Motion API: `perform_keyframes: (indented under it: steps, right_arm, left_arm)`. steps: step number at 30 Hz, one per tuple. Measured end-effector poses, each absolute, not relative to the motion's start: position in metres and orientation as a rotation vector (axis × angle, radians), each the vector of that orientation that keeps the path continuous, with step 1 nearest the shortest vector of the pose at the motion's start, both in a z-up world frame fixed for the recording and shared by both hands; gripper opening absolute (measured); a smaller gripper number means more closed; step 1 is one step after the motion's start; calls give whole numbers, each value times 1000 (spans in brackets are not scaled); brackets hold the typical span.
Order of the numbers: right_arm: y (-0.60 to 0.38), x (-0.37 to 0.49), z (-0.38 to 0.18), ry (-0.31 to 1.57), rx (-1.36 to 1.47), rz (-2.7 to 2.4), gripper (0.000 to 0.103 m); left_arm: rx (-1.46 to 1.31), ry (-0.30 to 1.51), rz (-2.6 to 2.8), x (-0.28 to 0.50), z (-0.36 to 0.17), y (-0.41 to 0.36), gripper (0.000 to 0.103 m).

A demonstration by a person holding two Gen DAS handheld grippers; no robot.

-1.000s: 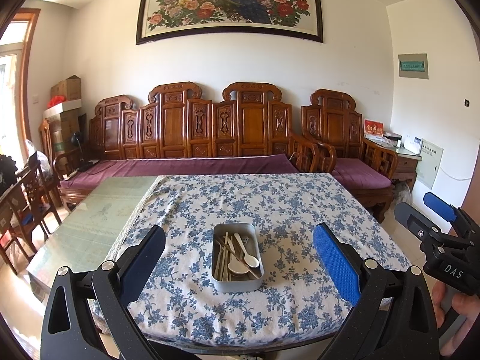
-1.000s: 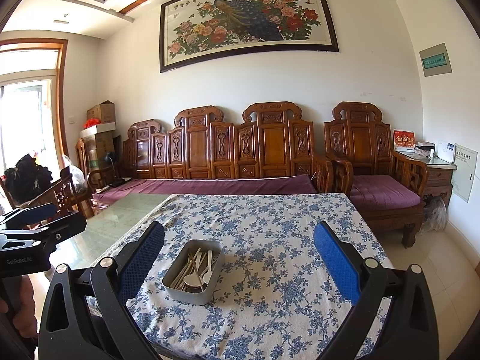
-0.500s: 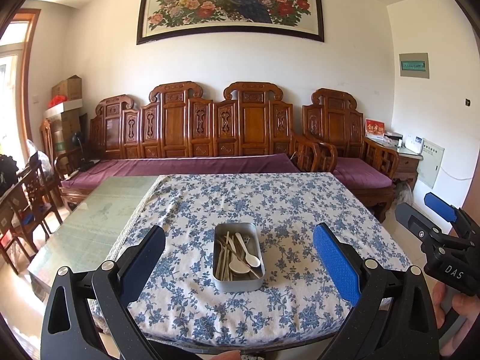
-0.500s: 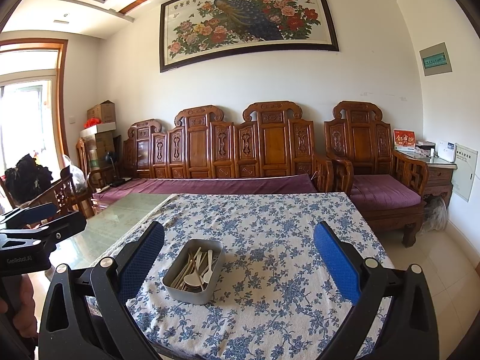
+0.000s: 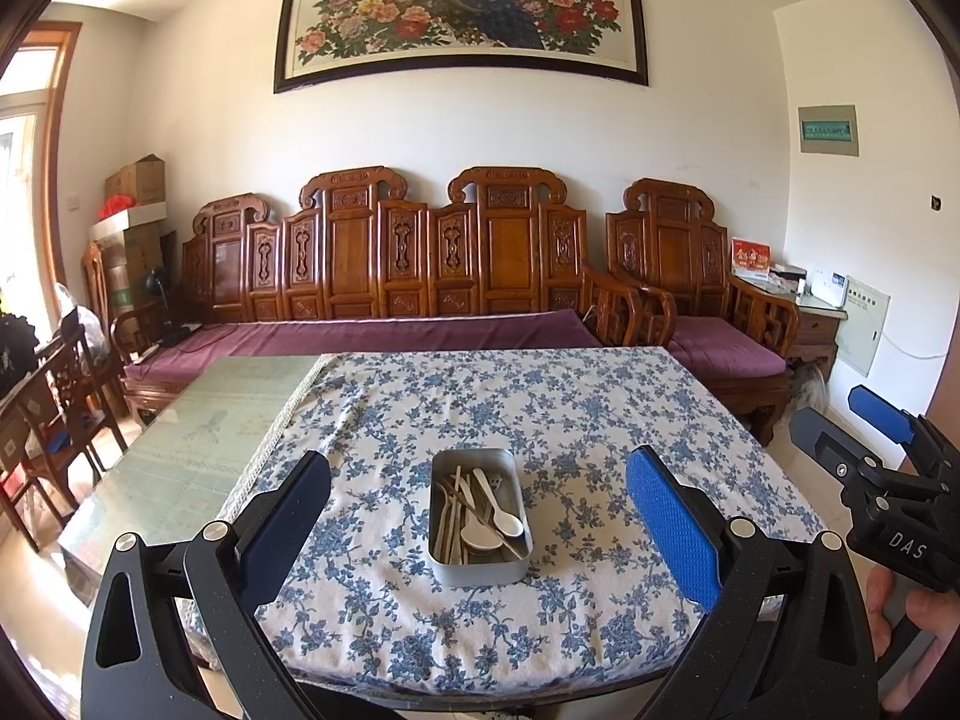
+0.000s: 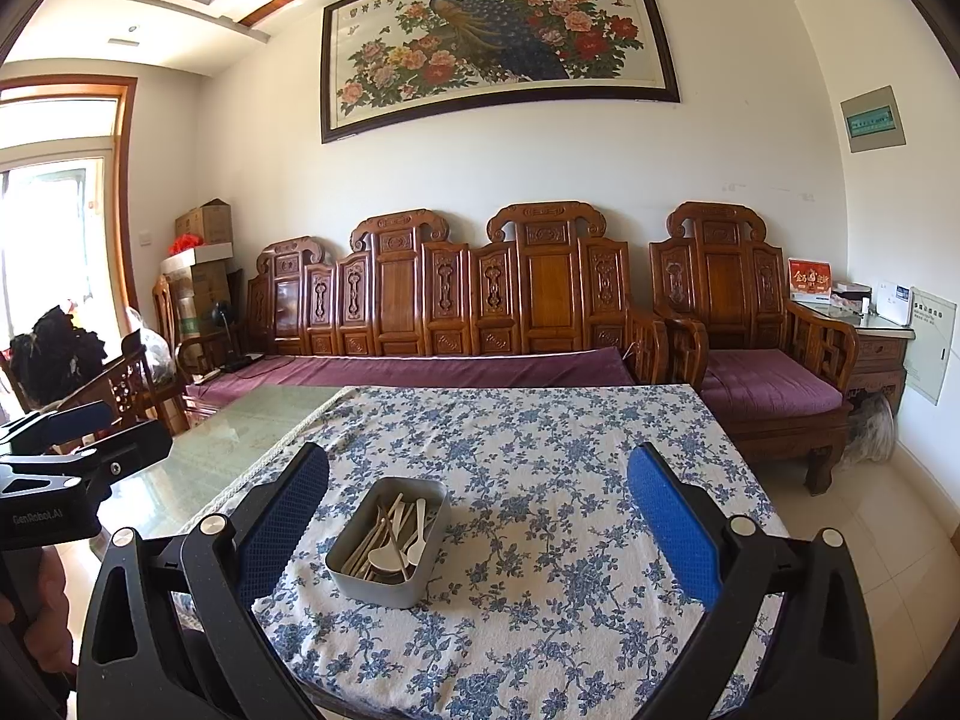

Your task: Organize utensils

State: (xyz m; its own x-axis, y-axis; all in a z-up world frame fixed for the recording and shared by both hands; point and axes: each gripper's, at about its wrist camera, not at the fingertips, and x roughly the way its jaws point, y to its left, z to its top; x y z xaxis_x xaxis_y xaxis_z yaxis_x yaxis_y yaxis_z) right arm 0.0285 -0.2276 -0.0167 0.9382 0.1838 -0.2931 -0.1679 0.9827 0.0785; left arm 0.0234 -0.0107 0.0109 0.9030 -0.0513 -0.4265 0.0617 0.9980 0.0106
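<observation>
utensils in tin; both grippers wide, seemingly empty.

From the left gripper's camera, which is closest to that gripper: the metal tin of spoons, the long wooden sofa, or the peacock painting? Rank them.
1. Metal tin: straight ahead between the left gripper's open fingers, on the flowered tablecloth.
2. Wooden sofa: beyond the table's far edge.
3. Peacock painting: high on the back wall.

Bare tablecloth around tin — unobstructed
</observation>
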Motion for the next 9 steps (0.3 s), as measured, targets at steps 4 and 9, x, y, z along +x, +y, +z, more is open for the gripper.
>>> perform_keyframes:
  steps: [4,9]
  right_arm:
    - [-227,29,-17,304,53,179,100]
    - [-227,29,-18,303,53,179,100]
  left_arm:
    - [24,446,-54,24,12,-11,95]
    - [21,448,-53,24,11,-10,95]
